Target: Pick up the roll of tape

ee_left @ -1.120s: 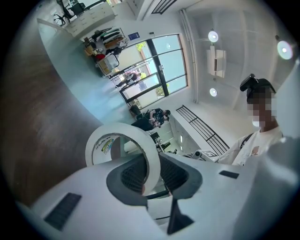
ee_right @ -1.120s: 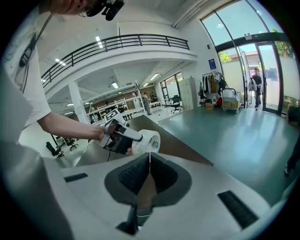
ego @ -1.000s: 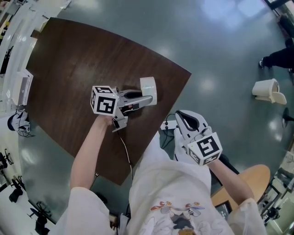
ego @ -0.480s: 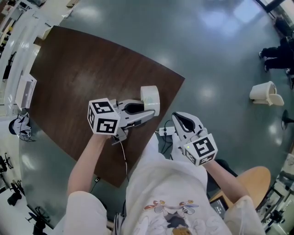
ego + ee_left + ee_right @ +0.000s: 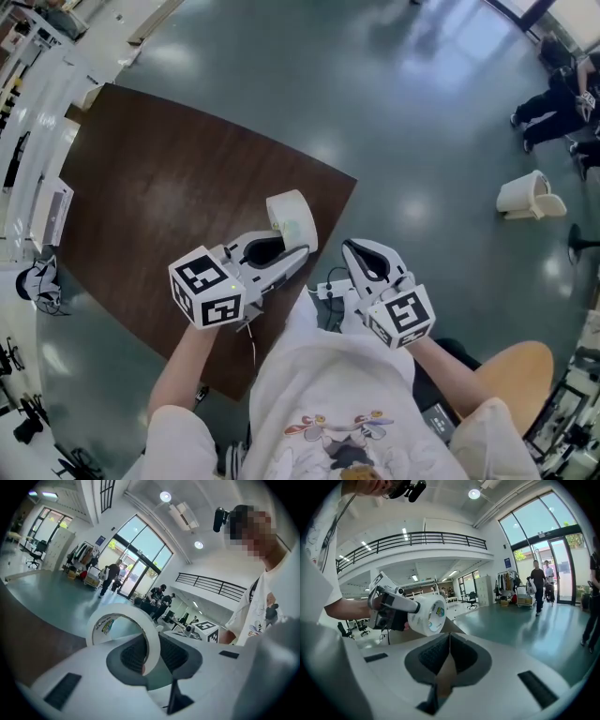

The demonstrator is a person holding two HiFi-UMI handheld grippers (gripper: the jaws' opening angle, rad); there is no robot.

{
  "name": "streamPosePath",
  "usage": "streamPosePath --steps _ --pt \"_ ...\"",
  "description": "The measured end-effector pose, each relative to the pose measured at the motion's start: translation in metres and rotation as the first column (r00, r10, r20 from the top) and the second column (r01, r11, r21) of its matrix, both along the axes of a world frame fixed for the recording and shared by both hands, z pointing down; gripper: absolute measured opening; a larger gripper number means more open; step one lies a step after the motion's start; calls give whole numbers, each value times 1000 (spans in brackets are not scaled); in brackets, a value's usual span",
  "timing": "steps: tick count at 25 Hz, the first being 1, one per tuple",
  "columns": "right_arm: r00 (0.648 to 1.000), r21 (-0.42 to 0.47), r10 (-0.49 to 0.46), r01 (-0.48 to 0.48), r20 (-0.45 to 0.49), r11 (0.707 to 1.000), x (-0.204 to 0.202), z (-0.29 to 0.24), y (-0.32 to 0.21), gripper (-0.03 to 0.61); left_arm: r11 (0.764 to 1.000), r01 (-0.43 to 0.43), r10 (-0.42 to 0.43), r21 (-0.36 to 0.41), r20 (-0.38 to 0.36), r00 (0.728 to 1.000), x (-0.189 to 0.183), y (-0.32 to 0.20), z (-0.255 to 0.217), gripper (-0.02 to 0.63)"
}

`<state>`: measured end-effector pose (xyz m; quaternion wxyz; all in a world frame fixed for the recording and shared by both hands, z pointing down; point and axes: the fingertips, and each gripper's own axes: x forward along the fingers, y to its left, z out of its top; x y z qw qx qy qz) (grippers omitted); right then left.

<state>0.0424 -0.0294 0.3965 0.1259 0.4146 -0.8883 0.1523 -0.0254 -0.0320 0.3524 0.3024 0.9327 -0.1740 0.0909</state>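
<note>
A white roll of tape [image 5: 292,222] hangs in the air above the near corner of the dark wooden table [image 5: 159,187], with my left gripper [image 5: 284,251] shut on its wall. In the left gripper view the roll of tape [image 5: 123,625] stands on edge between the dark pads, a printed label inside its ring. My right gripper [image 5: 361,258] is held beside it off the table, its jaws shut on nothing. The right gripper view shows the roll of tape [image 5: 429,614] held by the left gripper [image 5: 410,606] at the left, apart from my right gripper [image 5: 449,660].
A white bin [image 5: 530,192] stands on the grey-green floor at the right. A wooden chair seat [image 5: 511,370] is at the lower right. White shelving [image 5: 37,178] runs along the table's left side. People [image 5: 553,108] stand at the far right.
My left gripper has lifted the roll of tape off the table, toward me, and rolled. My right gripper has risen a little and come closer to the left one.
</note>
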Motion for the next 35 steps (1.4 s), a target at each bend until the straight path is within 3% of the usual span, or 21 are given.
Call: streamPosePath --steps 6,12,21,31,35 --pt "1000 36 1 -2 18 999 9 -19 2 8 990 81 -86 116 32 996 10 -2 -32 83" --pt "999 57 7 -10 49 998 16 -37 7 8 959 187 -205 214 65 977 9 0 -49 83" --pt "994 116 13 -26 110 993 16 -68 11 8 868 374 -420 327 80 904 -7 18 -58 83" --pt "994 125 -19 6 105 992 6 -79 25 6 806 463 -523 368 78 849 -16 39 -65 83" --pt "994 137 -34 20 104 990 -2 -79 34 6 796 479 -538 370 72 840 -20 51 -59 83"
